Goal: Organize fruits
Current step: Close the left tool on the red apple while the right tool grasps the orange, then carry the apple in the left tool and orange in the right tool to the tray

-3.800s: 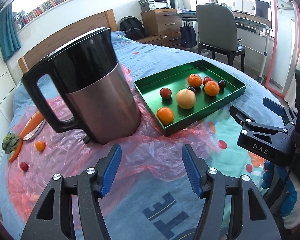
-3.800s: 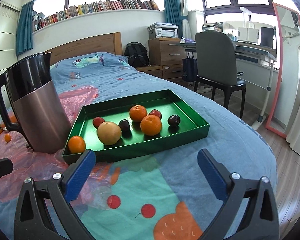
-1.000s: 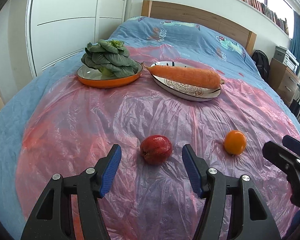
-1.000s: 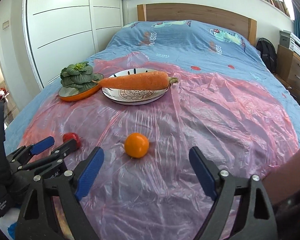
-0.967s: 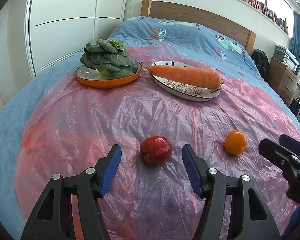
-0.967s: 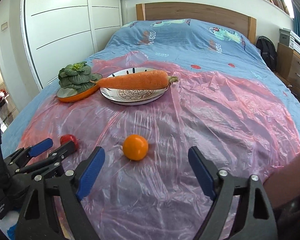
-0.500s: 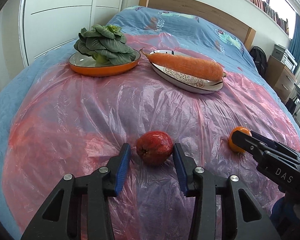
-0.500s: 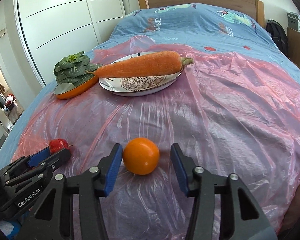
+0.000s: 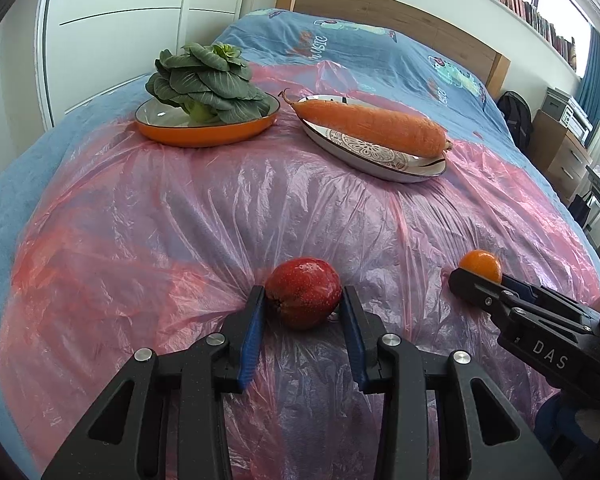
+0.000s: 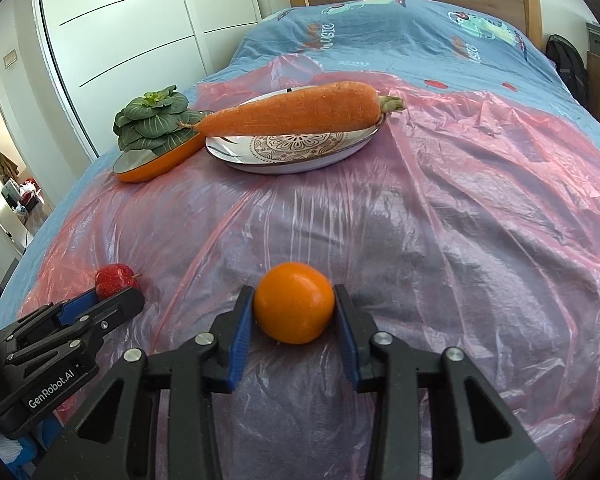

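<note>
- The left tool (image 9: 303, 304) is clamped on the red fruit (image 9: 303, 298); the right tool (image 10: 294, 309) has just closed on the orange (image 10: 294, 308). Both fruits rest on the bed's plastic sheet (image 10: 440, 240).
- Risk: round, smooth skins could slip from the pads on lifting, or the sheet could snag.
- The red fruit's stem end faces left, long axis crosswise; the orange shows no clear axis.

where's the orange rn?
The orange sits low and centre in the right wrist view, on the pink plastic sheet, clamped in the right hand-held gripper, with the red apple to its left.
</note>
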`<action>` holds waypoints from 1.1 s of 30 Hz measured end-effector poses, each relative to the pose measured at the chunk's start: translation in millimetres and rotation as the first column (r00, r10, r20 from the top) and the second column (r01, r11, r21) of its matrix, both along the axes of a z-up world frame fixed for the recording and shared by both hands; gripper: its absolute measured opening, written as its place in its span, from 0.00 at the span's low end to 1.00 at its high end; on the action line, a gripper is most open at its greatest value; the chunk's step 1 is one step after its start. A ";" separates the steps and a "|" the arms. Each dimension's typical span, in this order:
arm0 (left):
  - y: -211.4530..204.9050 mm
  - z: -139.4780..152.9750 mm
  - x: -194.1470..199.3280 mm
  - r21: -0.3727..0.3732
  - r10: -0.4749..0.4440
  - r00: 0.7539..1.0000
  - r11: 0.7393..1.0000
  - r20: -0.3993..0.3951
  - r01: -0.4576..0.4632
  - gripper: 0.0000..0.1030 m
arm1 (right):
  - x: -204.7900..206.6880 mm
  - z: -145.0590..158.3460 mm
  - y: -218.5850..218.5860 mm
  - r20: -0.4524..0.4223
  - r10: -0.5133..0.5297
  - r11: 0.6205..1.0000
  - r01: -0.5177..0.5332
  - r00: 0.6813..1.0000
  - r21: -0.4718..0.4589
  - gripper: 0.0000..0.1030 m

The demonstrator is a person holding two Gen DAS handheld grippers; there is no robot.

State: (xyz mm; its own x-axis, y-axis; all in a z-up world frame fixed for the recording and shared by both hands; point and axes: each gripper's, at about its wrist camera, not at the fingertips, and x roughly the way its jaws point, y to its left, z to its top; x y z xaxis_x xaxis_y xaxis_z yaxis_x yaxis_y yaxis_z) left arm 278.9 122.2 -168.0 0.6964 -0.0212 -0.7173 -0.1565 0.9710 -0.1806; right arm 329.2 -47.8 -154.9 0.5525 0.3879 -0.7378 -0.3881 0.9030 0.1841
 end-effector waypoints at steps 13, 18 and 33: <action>0.2 1.2 -0.7 -0.003 0.001 1.000 1.000 0.003 -0.001 0.31 | -2.4 -0.9 4.1 0.006 0.015 0.999 -0.015 1.000 -0.029 0.35; 0.8 4.5 -1.8 -0.008 -0.001 1.000 1.000 0.008 0.001 0.31 | -6.7 6.8 5.5 0.004 0.024 0.999 -0.024 1.000 -0.043 0.35; -20.2 42.9 -28.9 0.049 -0.031 0.996 0.998 0.084 0.027 0.31 | -75.3 57.2 -3.2 0.031 0.067 0.994 -0.064 0.997 -0.092 0.35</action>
